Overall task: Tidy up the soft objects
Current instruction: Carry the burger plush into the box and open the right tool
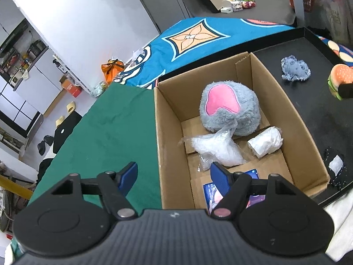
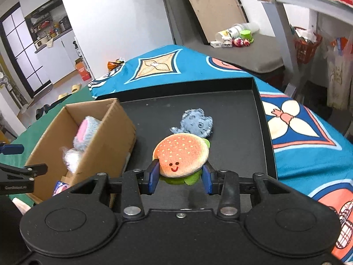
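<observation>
My right gripper [image 2: 180, 175] is shut on a plush hamburger [image 2: 181, 155] with a smiling face and holds it above the black tray [image 2: 263, 119]; it also shows in the left wrist view [image 1: 340, 77]. A small blue-grey plush [image 2: 195, 122] lies on the tray just beyond it, also in the left wrist view [image 1: 294, 68]. An open cardboard box [image 1: 167, 137] holds a grey plush with a pink patch [image 1: 229, 108], a clear plastic bag [image 1: 217, 148], a white wrapped roll [image 1: 265, 142] and a blue packet [image 1: 253, 195]. My left gripper [image 1: 173, 174] is open and empty over the box's near left wall.
A green cloth [image 1: 106, 132] covers the table left of the box. A blue patterned blanket [image 2: 308, 130] lies behind and right of the tray. A small white scrap [image 1: 336, 166] lies on the tray by the box's right wall. Shelves and clutter stand farther back.
</observation>
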`<state>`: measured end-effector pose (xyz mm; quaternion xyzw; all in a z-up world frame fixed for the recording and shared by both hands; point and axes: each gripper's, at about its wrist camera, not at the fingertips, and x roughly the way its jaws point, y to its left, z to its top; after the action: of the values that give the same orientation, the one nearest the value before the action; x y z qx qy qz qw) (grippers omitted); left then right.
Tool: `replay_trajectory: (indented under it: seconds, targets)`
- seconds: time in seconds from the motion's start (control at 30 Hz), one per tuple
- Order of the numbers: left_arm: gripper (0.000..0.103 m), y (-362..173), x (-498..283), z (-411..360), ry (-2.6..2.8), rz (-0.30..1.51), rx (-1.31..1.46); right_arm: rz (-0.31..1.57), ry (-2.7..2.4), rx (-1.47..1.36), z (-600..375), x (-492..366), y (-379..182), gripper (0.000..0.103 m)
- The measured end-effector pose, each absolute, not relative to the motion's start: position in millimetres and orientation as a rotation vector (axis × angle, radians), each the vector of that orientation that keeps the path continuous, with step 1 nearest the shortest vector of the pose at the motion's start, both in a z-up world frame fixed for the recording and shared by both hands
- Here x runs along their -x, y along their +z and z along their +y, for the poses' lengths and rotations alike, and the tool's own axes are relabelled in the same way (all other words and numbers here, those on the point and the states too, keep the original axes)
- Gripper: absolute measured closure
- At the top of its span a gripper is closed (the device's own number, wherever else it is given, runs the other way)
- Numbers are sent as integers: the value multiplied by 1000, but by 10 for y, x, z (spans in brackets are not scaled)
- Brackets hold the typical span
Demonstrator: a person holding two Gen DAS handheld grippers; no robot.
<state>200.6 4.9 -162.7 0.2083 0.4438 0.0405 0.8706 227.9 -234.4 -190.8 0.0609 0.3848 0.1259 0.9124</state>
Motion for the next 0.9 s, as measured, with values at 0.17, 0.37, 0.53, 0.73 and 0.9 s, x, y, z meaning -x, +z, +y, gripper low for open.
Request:
replay_trajectory:
  seconds: [0.17,0.37,0.53,0.73,0.9]
  targets:
    - [33,-1620,-1931,40,70,901,-444,790,266,-85,-2211,-2247,-1803,64]
    - [35,-1580,-1905,117,61,884,-394,782,271,-65,-2070,-2184,-1682,64]
    - [37,-1591,-1937,227,59,918,-327,776,268,-52,-1961,-2150,-1564,64]
    - [42,-1567,-1906,340,56,911,-258,772,266,-29,-1831,-2108,-1426,64]
    - [49,-1581,-1905,352,43,919,-253,765,277,-6,-1700,-2063,-1322,64]
